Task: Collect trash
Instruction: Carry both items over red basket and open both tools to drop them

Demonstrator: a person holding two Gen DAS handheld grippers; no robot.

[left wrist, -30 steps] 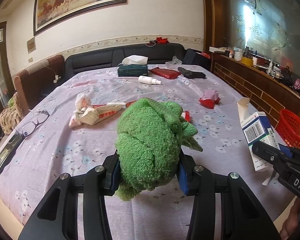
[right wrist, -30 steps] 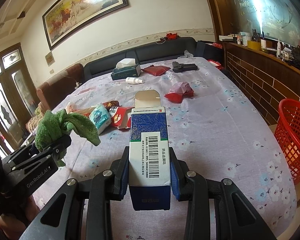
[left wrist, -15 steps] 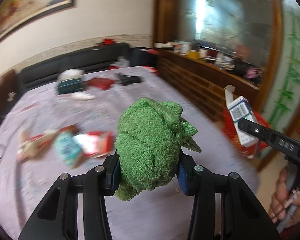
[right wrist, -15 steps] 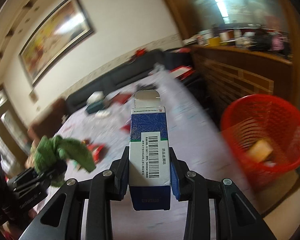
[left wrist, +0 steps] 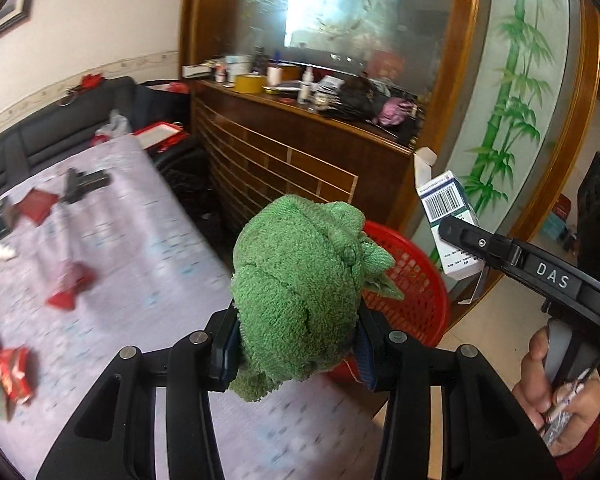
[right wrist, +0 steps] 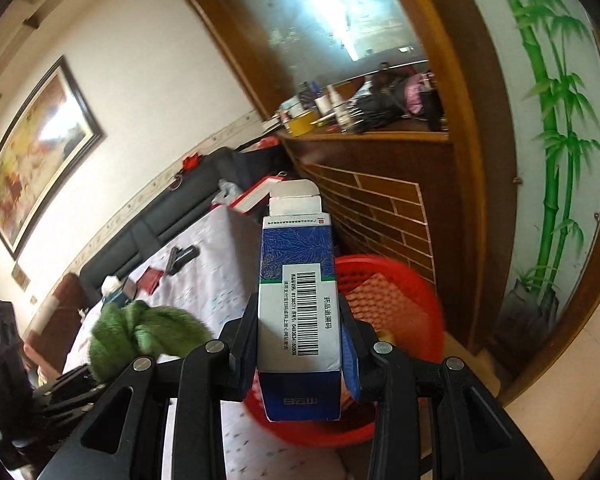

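Note:
My left gripper [left wrist: 298, 354] is shut on a crumpled green cloth [left wrist: 300, 292], held above the table's right edge. My right gripper [right wrist: 298, 348] is shut on a blue and white carton [right wrist: 298, 300] with a barcode and an open top flap. The carton [left wrist: 450, 224] also shows at the right of the left wrist view, over the red mesh basket [left wrist: 412, 292]. The basket [right wrist: 392, 292] stands on the floor just beyond the carton in the right wrist view, with some items inside. The green cloth [right wrist: 140, 332] shows to the left there.
The table with a lilac flowered cloth [left wrist: 140, 264] holds red wrappers [left wrist: 70, 286], a black object [left wrist: 84, 184] and other litter. A wooden brick-pattern counter [left wrist: 300, 160] with bottles and a bamboo-painted glass panel [left wrist: 512, 120] stand behind the basket. A black sofa [right wrist: 148, 232] runs along the wall.
Both grippers have swung right, away from the table's middle toward the red basket. The carton now hangs over the basket. Both grips are unchanged.

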